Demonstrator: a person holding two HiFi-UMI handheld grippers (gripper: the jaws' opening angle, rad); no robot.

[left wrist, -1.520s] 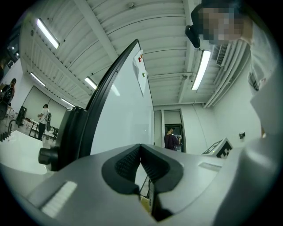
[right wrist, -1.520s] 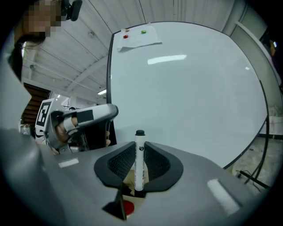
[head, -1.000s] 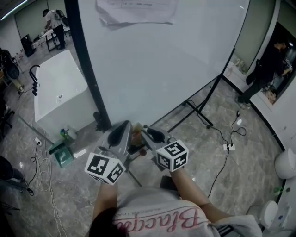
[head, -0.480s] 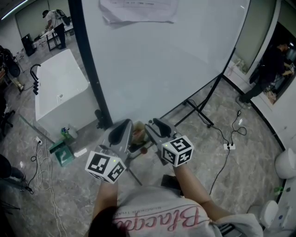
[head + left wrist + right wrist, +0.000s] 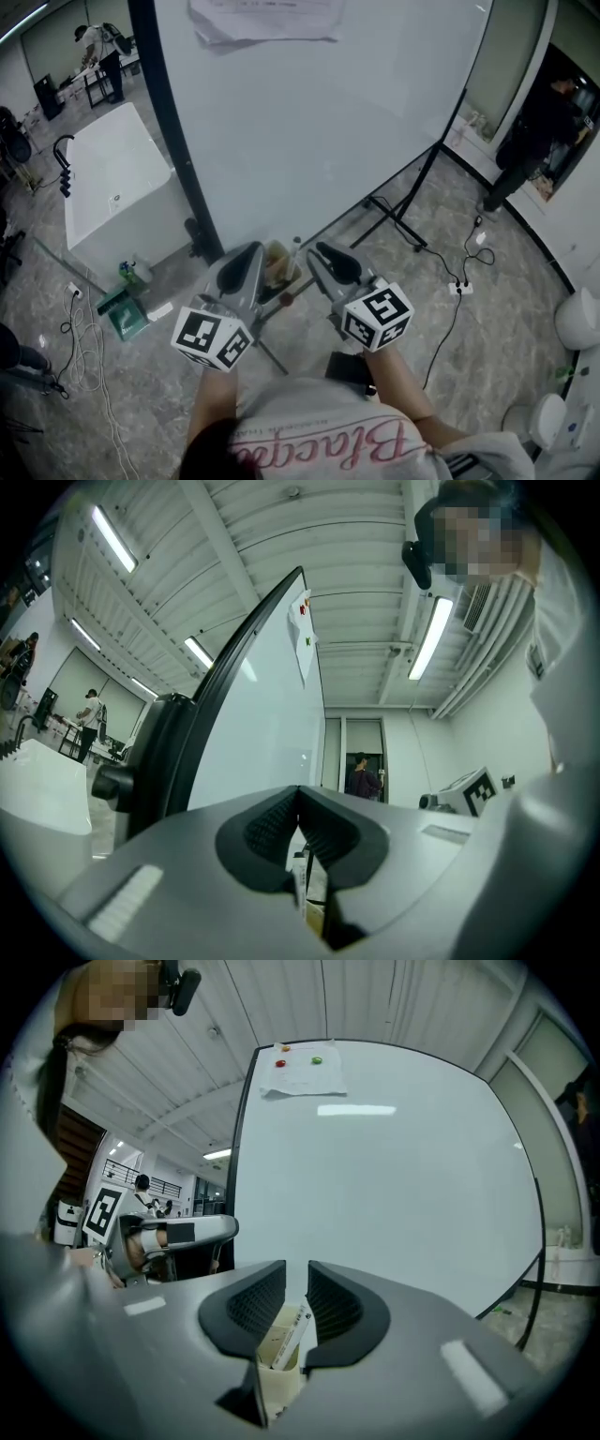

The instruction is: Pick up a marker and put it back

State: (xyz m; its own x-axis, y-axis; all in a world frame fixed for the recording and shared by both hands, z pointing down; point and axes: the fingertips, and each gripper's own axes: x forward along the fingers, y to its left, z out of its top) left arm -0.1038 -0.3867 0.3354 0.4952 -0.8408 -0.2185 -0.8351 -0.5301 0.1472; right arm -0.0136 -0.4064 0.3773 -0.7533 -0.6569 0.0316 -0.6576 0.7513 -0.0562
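The cup (image 5: pixel 279 1379) hides the lower end of what looks like a marker (image 5: pixel 292 1333) standing in it.

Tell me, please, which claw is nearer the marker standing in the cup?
Right. The right claw faces the marker closely, jaws closing on nothing; the shut left claw sits across the cup.

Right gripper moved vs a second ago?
Yes. The right gripper has shifted rightward, away from the cup. Its jaws are closing; the marker shows in the gap, not pinched.
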